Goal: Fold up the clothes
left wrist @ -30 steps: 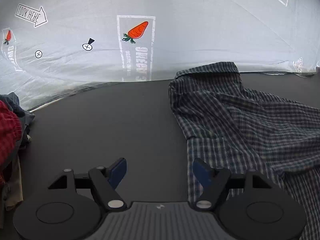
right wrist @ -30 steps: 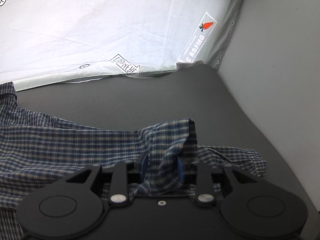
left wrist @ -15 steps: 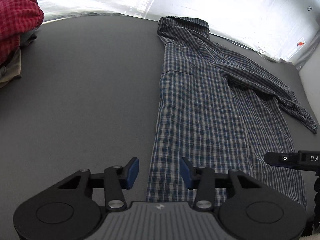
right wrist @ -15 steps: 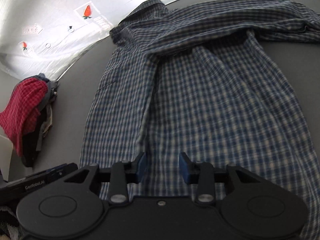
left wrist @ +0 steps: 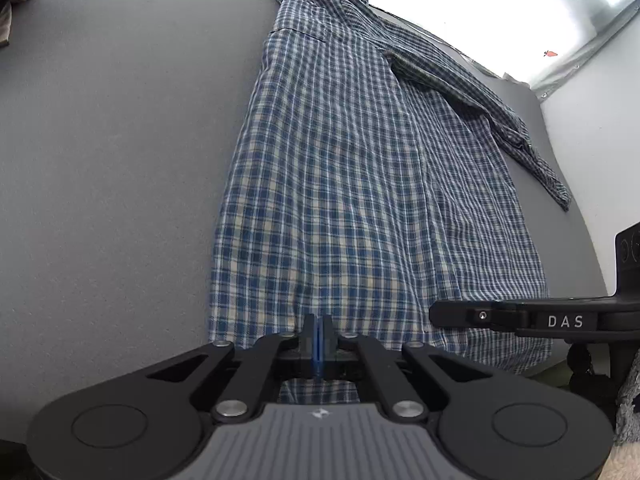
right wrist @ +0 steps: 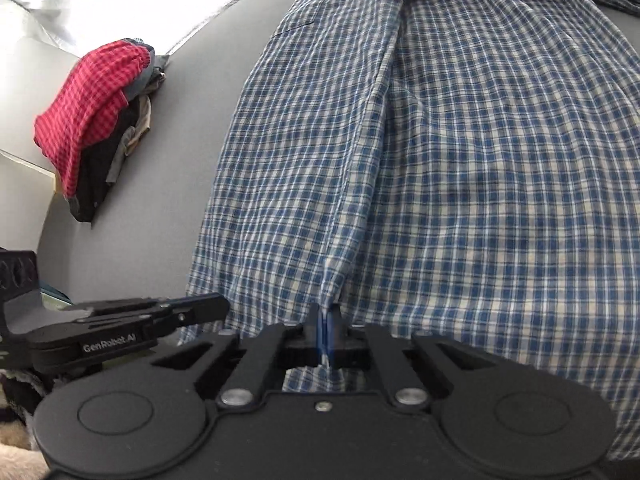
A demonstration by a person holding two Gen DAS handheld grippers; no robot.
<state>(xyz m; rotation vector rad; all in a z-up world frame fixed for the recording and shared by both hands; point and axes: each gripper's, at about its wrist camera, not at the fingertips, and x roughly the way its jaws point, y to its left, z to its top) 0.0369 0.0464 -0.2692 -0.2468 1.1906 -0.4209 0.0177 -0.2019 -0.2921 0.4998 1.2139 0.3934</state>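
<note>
Lying lengthwise on the grey tabletop, the plaid shirt runs from its collar at the far edge to its hem at the near edge. Bare table stretches wide on the shirt's left; on its right the wall stands close. A pile of clothes, topped by red check, sits at the far left corner. The shirt is thin blue-and-white checked cotton, lightly rippled, one sleeve folded across it. The left gripper is closed, pinching the hem near the shirt's left side. The right gripper is likewise clamped on a raised hem fold farther right.
</note>
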